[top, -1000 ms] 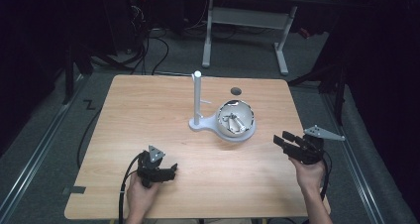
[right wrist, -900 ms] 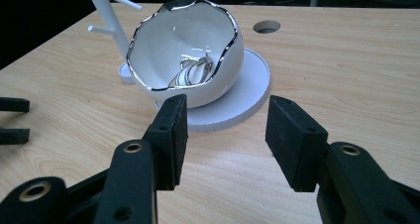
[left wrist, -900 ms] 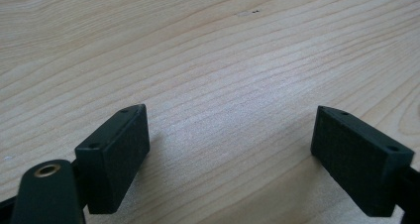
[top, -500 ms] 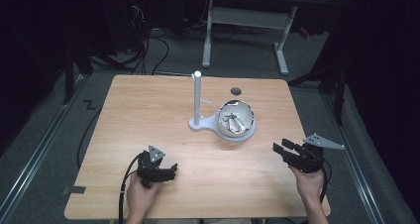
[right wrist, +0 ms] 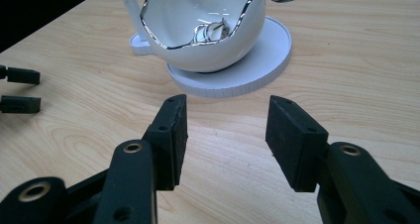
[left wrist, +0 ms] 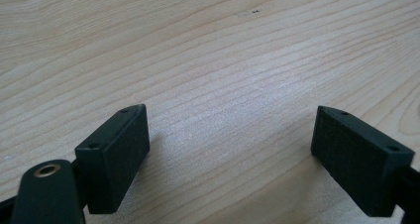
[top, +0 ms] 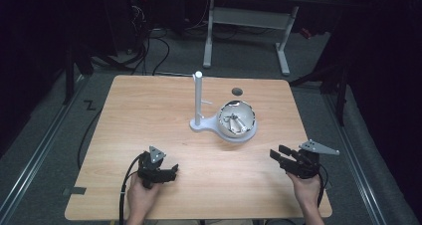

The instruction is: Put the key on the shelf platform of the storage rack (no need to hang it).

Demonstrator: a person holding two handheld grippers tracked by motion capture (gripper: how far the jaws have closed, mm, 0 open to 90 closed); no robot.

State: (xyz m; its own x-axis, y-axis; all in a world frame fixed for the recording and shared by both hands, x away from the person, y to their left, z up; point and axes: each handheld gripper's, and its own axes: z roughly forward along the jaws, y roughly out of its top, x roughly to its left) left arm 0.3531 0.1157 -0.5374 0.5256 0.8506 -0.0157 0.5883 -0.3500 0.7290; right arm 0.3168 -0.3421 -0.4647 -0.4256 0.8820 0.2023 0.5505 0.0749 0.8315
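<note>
A square light-wood table [top: 149, 110] stands on grey carpet [top: 59, 130], with a small round dark hole [top: 237, 91] near its far edge, right of centre. Beyond it, a white metal-legged desk [top: 246, 18] sits against the dark. Black cables [top: 149, 41] sprawl at the far left, and a black Z-shaped mark [top: 89, 105] lies just left of the table

A light wooden desk [top: 149, 105] stands on grey carpet [top: 45, 150] in a dark room. Behind it, far off, a white-legged table [top: 249, 18] stands, with black cables [top: 149, 51] trailing across the floor at far left.
</note>
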